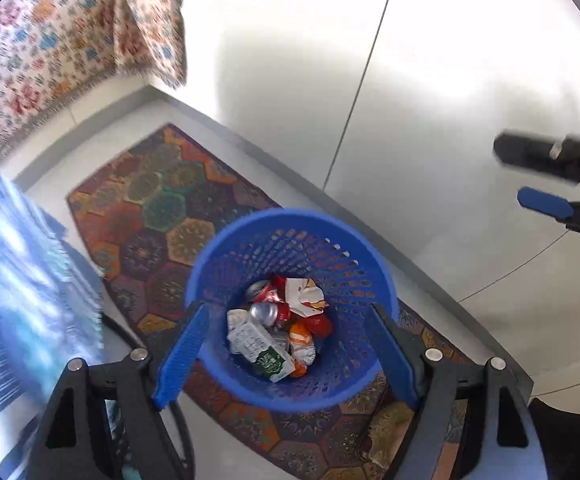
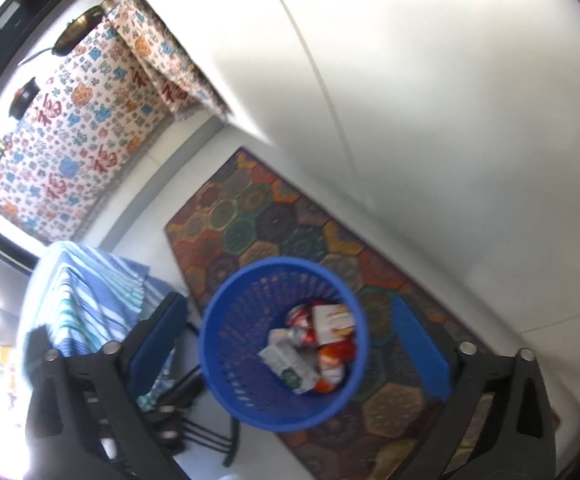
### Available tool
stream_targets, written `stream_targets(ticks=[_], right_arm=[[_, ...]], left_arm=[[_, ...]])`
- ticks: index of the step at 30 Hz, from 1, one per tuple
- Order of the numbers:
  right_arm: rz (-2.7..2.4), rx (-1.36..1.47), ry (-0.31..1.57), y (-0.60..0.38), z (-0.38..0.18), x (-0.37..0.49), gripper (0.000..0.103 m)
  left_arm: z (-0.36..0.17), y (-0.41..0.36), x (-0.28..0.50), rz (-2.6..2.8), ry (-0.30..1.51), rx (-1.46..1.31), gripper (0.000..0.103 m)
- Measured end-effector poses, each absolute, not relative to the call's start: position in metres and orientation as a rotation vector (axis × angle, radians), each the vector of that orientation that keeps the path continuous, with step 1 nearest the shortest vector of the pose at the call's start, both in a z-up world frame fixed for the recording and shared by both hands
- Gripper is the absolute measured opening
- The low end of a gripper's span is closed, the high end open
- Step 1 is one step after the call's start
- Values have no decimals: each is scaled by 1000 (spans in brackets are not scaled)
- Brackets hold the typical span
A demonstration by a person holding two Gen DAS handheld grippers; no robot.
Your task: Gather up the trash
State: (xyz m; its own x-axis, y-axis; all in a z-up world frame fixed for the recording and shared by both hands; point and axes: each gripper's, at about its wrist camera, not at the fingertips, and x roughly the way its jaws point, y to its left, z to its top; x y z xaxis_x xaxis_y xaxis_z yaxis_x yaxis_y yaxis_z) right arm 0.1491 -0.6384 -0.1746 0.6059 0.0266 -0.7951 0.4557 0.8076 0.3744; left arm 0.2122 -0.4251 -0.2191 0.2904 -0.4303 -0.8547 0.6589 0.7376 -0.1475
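Both the left gripper [image 1: 290, 356] and the right gripper [image 2: 290, 348] hang wide and empty over the bin [image 1: 226, 256] (already holding trash [image 1: 280, 326]), so a low pass could tip it.

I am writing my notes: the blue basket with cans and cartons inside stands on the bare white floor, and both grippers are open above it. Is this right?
Not quite. The blue basket stands on the patterned rug, not bare floor, as the left wrist view shows. Both the left gripper and right gripper are open above it.
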Motion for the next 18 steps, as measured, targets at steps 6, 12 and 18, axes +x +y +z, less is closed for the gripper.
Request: stream_targets(ticks=[6,12,18], right_arm=[[-300,446,885,-606,-137,106,103],[-341,269,870,-556,-110,54,103],[-316,225,834,-519,-89,13,103]], left_arm=[[-153,-386,167,-692,947,250,103],[-109,-356,127,-626,847,285,103],[-78,-331,98,-555,805,310,103]])
